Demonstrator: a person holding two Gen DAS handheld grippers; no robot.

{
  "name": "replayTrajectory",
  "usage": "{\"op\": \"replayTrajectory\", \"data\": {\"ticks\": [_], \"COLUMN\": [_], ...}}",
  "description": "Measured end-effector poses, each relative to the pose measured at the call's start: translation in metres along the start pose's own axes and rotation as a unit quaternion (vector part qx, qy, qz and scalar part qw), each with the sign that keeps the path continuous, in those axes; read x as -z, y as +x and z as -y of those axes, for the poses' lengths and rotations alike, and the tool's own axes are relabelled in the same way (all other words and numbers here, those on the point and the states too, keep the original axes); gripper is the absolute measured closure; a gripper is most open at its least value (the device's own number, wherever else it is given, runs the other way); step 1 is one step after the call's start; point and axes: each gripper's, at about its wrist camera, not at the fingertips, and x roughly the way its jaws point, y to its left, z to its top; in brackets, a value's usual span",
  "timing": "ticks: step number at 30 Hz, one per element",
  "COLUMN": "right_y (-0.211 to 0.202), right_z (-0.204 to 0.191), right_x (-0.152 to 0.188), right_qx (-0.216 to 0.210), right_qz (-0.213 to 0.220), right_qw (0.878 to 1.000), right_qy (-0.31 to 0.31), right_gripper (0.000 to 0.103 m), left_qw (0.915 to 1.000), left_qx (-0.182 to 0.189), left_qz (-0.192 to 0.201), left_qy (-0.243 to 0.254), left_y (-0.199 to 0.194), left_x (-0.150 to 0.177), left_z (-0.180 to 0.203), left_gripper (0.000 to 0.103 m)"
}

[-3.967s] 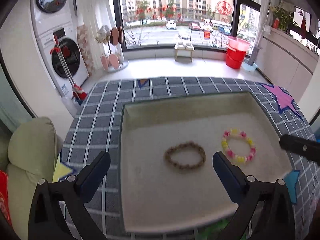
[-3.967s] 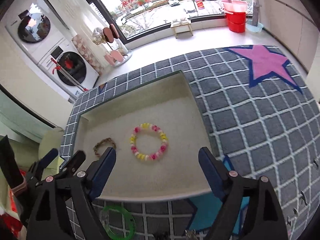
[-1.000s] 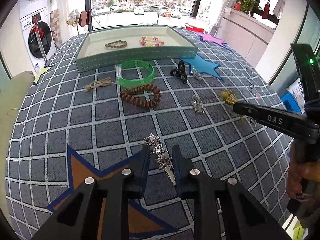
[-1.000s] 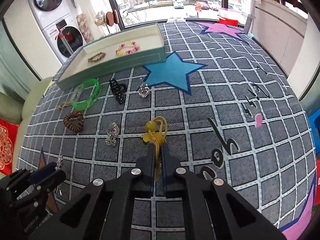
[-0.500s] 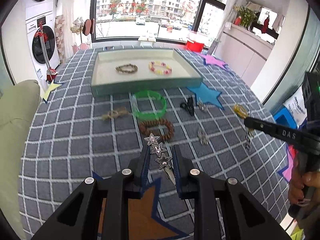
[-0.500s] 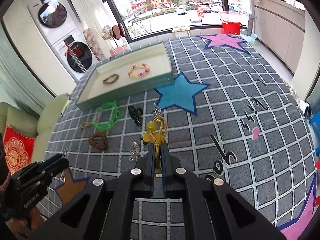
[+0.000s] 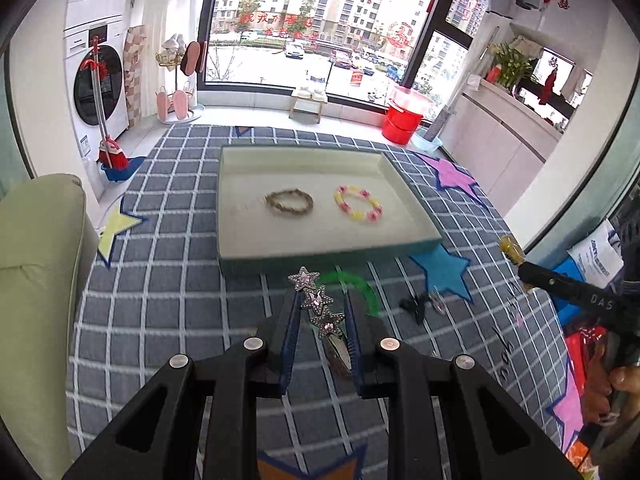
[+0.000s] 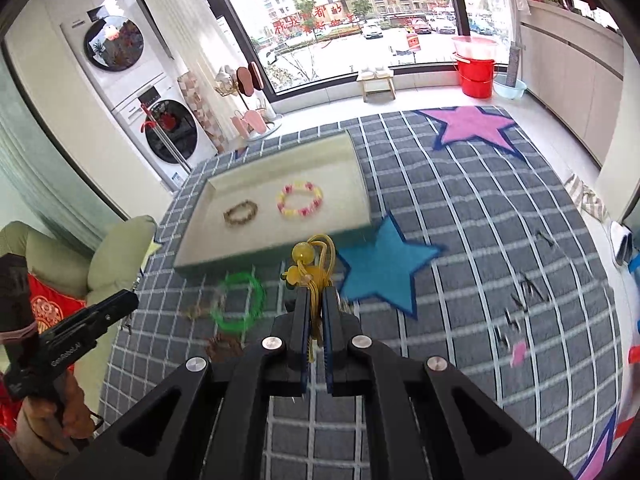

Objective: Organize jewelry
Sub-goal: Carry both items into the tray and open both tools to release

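The left hand-held gripper [image 7: 320,314] is closed on a star clip [image 7: 318,305]. The clip has three sparkly stars in a row, and its top star sticks out past the fingertips. The gripper is up in the air over the worktop [image 7: 160,300], which has a gray cloth with white squares and big stars on it.

The right hand-held gripper [image 8: 315,300] is shut tight on a yellow charm [image 8: 306,266]. The charm has a round yellow bead and yellow cords, and the bead pokes out above the fingers. This gripper is up in the air too.

Just past both grippers is a green bangle [image 8: 239,302] lying flat on the cloth. A brown bracelet [image 8: 224,346] lies near it, but it looks blurry. In the left view a black clip [image 7: 414,306] lies on the cloth, next to a blue star [image 7: 442,268]. A small shiny thing [image 7: 438,304] lies just beside the black clip; I cannot tell what it is.

Farther out is a tray [image 7: 228,184] with low walls. Two things lie inside it, side by side and not touching: a brown ring [image 7: 290,202] on the left and a pink and yellow ring [image 7: 358,208] on the right.

Behind the worktop are a big window, a red bucket [image 8: 476,72] and a washer [image 7: 98,84].
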Motion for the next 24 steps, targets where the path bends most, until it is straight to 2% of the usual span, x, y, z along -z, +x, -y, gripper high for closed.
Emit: {"op": "replayTrajectory", "data": {"ticks": [14, 24], "right_y": [0.071, 0.137], "right_z": [-0.011, -0.006], "right_x": [-0.087, -0.112], "right_qx": [-0.009, 0.0], "right_qz": [-0.013, -0.03], "right_qw": [1.0, 1.0], "right_qy": [-0.001, -0.002], "right_gripper": [0.097, 0.097], "left_qw": [0.9996, 0.9993], "left_qx": [-0.023, -0.038], "left_qz": [0.011, -0.004], "left_qy": [0.014, 0.005], "left_y": [0.055, 0.128], "left_x": [-0.069, -0.103], "left_z": [-0.015, -0.024], "left_gripper": [0.067, 0.067]}}
